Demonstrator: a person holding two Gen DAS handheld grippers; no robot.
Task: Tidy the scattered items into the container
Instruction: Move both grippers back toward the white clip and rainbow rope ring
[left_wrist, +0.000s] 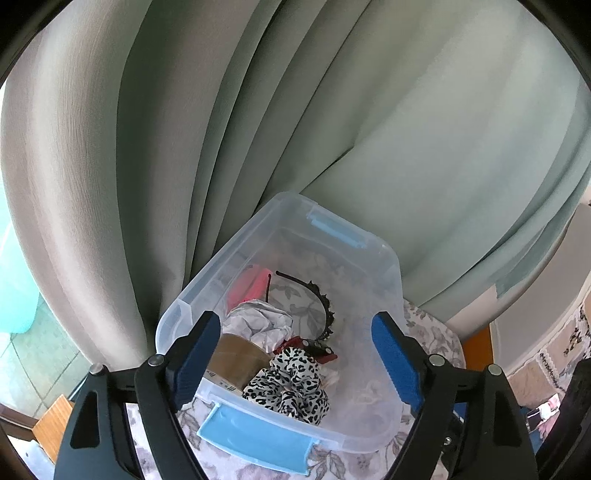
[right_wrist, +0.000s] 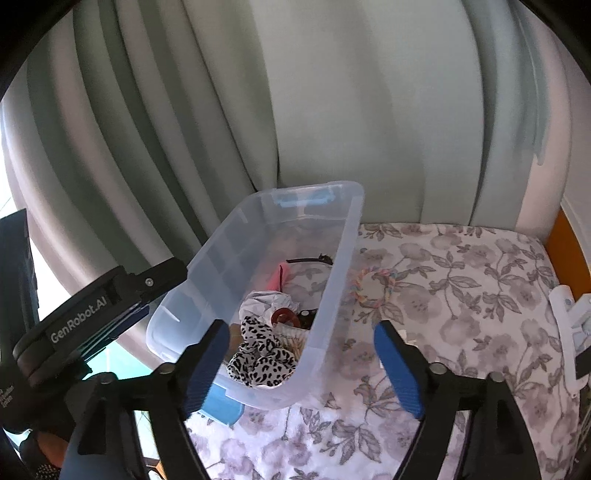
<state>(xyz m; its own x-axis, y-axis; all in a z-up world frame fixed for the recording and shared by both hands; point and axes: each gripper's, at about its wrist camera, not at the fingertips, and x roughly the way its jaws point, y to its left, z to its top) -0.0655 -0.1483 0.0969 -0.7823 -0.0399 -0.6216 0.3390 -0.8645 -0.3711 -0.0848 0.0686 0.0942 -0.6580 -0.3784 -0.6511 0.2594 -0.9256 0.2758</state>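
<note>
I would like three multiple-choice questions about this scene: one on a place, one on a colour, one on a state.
1. Where is the pastel braided ring?
A. in the container
B. on the floral cloth beside the container
C. in a gripper

2. What colour are the container's latches?
A. light blue
B. red
C. green

3. How is the right gripper?
A. shut on the scrunchie
B. shut on the rim
C. open, holding nothing

Answers: 1 B, it lies outside the clear container wall; 2 A, both latches look light blue; 3 C, its jaws stand apart with nothing gripped.

Both grippers are just hanging there, angled downward. Left gripper (left_wrist: 295, 354) has its jaws spread wide, nothing pinched. Right gripper (right_wrist: 301, 363) is the same, wide open and empty.
</note>
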